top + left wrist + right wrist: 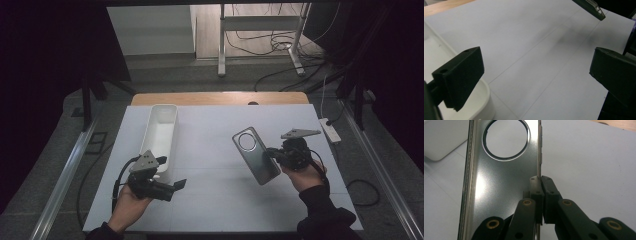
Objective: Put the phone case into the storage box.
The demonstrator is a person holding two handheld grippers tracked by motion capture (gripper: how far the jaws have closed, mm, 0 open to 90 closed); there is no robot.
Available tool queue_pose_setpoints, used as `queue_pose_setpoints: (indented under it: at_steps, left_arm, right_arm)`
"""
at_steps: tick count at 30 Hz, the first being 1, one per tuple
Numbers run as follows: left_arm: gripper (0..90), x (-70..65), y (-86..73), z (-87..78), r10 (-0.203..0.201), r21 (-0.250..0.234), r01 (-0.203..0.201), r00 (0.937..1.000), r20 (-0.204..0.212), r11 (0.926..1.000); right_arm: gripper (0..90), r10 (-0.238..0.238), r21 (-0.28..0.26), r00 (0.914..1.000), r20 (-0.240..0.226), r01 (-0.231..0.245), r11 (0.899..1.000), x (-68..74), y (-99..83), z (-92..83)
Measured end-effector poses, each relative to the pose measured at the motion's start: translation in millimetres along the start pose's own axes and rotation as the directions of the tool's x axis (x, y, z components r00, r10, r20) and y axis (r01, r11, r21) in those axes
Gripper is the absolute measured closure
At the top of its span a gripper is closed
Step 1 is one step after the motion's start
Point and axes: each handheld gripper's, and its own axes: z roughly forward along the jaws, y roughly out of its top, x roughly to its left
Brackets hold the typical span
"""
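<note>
Nearest the person, the left gripper (172,186) hovers with its jaws spread wide and nothing between them, just beside the near end of the white tray (161,131). Farther right, the right gripper (274,154) pinches one long edge of the silver phone case (255,155), holding it tilted above the white table (210,150).

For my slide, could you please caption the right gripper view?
Right gripper clamps the edge of a silver metal phone case with a round cutout.
</note>
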Motion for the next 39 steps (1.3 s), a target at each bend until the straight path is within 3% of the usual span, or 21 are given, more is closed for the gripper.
queue_pose_setpoints:
  at_steps: [27, 39]
  left_arm:
    - [0.0, -2.7, 31.2, 47.2, 0.006, 0.019, -0.007, 0.9982, 0.059, 0.9998]
    - [0.0, 1.3, 37.4, 58.7, -0.01, 0.013, 0.009, 0.9967, 0.08, 0.9999]
  right_arm:
    - [88.4, -0.027, -0.024, 0.9996, -0.011, 0.027, 0.999, 17.4, 11.1, 8.0]
    - [88.4, -0.027, -0.029, 0.9993, -0.024, 0.026, 0.999, 23.4, 13.0, 10.5]
